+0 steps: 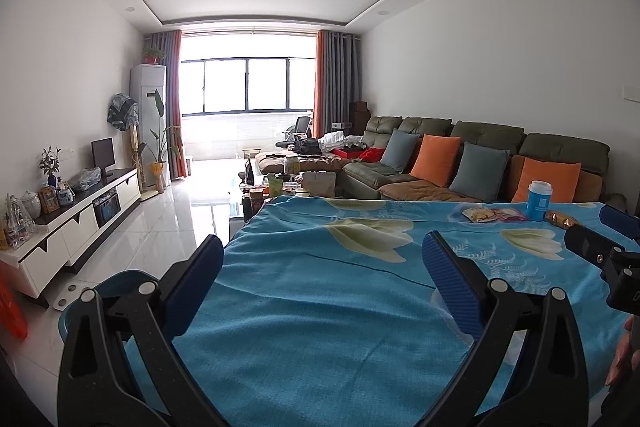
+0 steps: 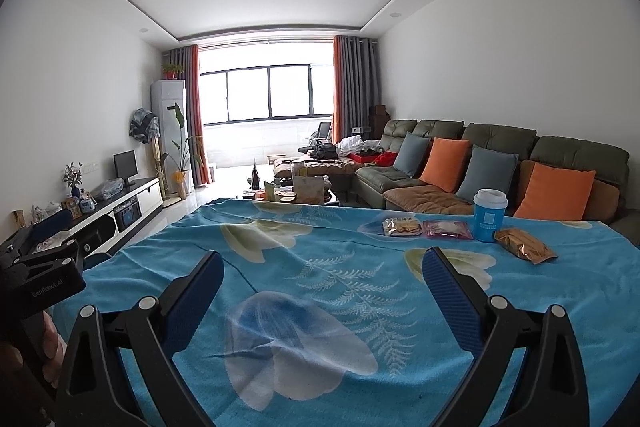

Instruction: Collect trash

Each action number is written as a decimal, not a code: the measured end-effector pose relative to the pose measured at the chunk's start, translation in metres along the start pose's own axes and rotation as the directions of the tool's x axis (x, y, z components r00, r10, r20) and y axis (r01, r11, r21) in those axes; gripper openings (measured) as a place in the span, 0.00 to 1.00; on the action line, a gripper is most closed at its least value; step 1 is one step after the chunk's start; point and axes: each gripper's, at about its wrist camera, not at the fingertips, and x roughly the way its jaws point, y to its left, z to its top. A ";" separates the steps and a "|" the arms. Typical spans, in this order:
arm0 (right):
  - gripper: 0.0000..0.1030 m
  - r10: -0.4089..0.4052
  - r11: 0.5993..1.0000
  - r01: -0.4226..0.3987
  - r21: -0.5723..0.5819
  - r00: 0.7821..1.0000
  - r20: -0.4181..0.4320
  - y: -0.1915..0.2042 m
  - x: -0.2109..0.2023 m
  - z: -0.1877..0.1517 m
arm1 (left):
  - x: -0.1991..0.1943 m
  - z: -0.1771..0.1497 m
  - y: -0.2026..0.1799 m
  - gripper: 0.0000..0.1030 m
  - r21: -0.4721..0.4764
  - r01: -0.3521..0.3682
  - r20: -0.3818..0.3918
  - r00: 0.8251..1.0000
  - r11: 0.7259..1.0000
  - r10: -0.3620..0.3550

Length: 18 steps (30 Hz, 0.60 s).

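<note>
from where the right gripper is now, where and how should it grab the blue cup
Take the blue cup around its body below the white lid, coming in level from the near side. It stands upright and tapers downward. A pink packet sits close on its left and a brown packet on its right, so keep the jaws narrow.

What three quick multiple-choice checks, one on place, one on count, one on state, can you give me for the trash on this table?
1. Where does the blue cup stand?
A. far right part of the table
B. on the sofa
C. on the floor

2. How many flat snack packets lie by the cup?
A. one
B. three
C. five

3. How are the two tongs?
A. both open, holding nothing
B. both shut on packets
C. left shut on the cup

Answers:
1 A: it stands on the blue floral cloth, in front of the sofa.
2 B: yellow packet, pink packet, brown packet.
3 A: left tongs and right tongs have their fingers wide apart over bare cloth.
</note>
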 end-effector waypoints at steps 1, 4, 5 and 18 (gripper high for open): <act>0.93 -0.001 1.000 0.001 0.000 1.000 0.000 0.000 0.000 0.000 | 0.000 0.000 0.000 0.95 0.000 -0.002 0.000 1.000 1.000 0.002; 0.93 -0.003 1.000 0.003 0.000 1.000 0.002 0.000 0.000 0.000 | 0.001 0.000 0.001 0.95 0.000 -0.003 -0.001 1.000 1.000 0.003; 0.93 -0.002 1.000 0.002 0.001 1.000 0.003 -0.001 0.000 0.001 | 0.001 0.000 0.001 0.95 0.000 -0.003 -0.001 1.000 1.000 0.003; 0.93 -0.011 1.000 0.011 -0.002 1.000 0.007 -0.002 -0.003 0.003 | 0.005 0.000 0.001 0.95 -0.003 -0.008 -0.001 1.000 1.000 0.008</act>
